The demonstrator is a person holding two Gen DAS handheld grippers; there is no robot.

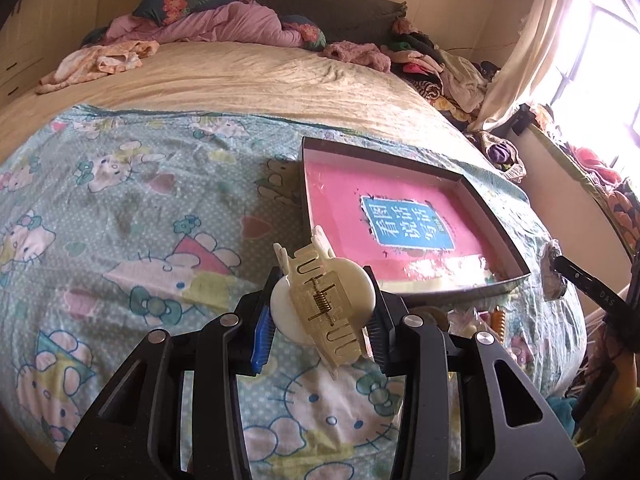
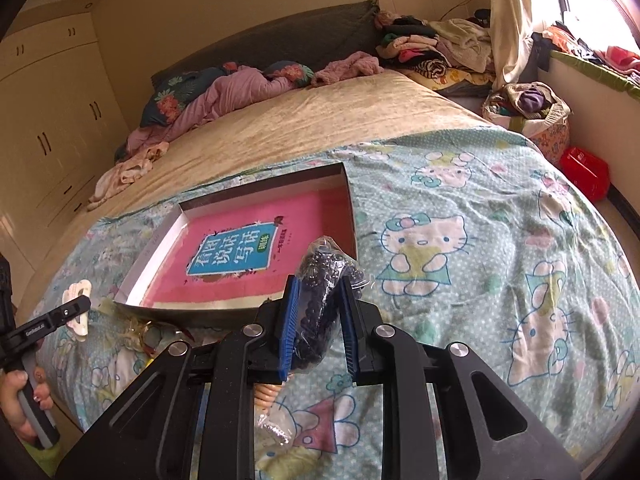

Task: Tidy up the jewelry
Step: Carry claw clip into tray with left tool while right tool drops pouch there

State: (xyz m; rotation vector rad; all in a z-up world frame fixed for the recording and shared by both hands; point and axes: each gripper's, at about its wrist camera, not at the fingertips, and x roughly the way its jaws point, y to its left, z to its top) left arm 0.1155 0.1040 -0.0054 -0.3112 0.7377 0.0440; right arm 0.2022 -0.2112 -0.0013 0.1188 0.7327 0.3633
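My left gripper is shut on a cream-white hair claw clip with a brass spring, held above the Hello Kitty sheet. It also shows in the right wrist view at the left. My right gripper is shut on a clear plastic bag of dark beads. It shows at the right edge of the left wrist view. A shallow box lid with a pink book inside lies on the bed just beyond both grippers, also in the right wrist view.
More small jewelry lies on the sheet in front of the box, also in the right wrist view. Clothes are piled at the head of the bed. A cloth bag and red box stand by the bed.
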